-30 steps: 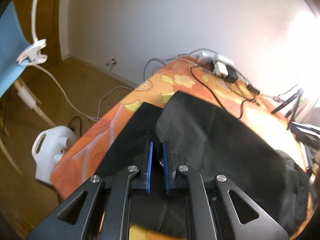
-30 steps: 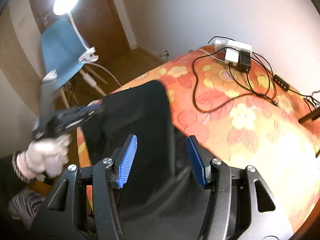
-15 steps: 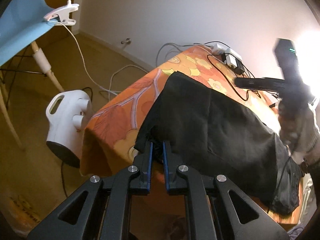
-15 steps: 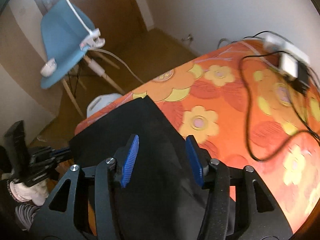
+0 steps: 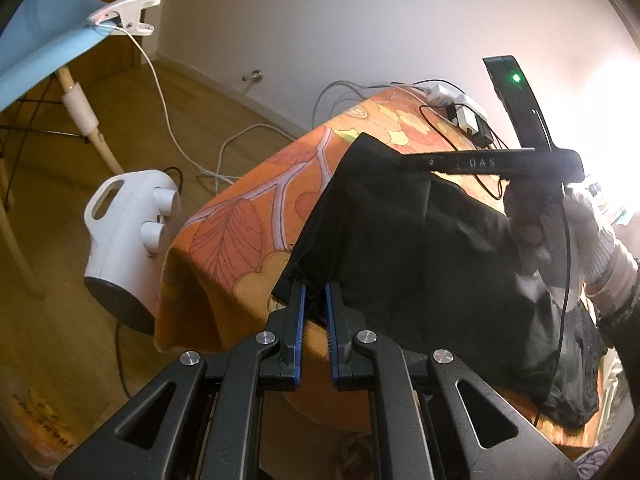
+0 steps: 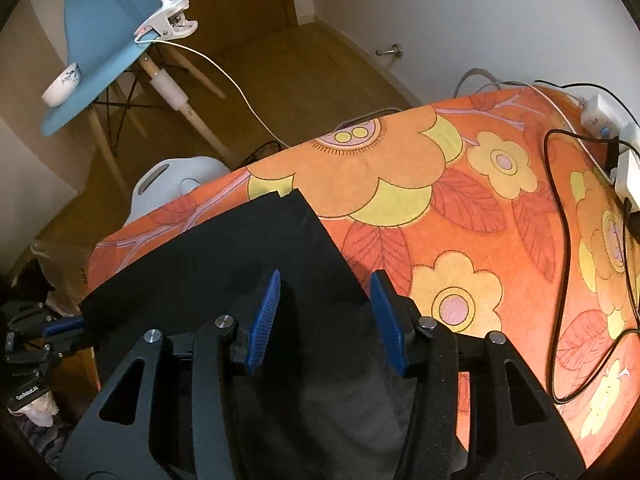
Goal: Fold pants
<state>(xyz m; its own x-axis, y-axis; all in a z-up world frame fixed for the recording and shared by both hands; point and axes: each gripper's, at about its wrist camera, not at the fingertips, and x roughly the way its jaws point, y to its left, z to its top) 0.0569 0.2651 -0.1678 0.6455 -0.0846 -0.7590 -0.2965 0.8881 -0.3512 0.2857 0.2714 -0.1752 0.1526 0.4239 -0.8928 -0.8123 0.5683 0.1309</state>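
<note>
While your left gripper (image 5: pixel 316 300) is pinched tight on the near corner of the black pants (image 5: pixel 420 240), right at the edge of the counter (image 5: pixel 248 216) where the flowered cloth hangs over, your right gripper (image 6: pixel 324 312) stands about half spread above the dark fabric – its jaws have just been closing in, but the blue pads (image 6: pixel 264 316) press on nothing yet, with cloth lying under and between them rather than gripped. From the left wrist view the right gripper sits over the far corner of the folded panel, your gloved hand (image 5: pixel 568 232) behind it.

The pants lie along the left side of the orange counter, one straight edge running to a square corner out on the flowers, the bulk bunched toward you and partly draped off the near edge.

You look to be laying a fold down and squaring it – one corner held, the other just set or about to be retaken; which, I can't tell.

Next, judge the edge: if the layers line up, seat the right pads on the hem before you close. Then carry both corners together for the next fold, keeping clear of the black cable (image 6: pixel 560 240) and the white power strip (image 6: pixel 600 112) at the right
</note>
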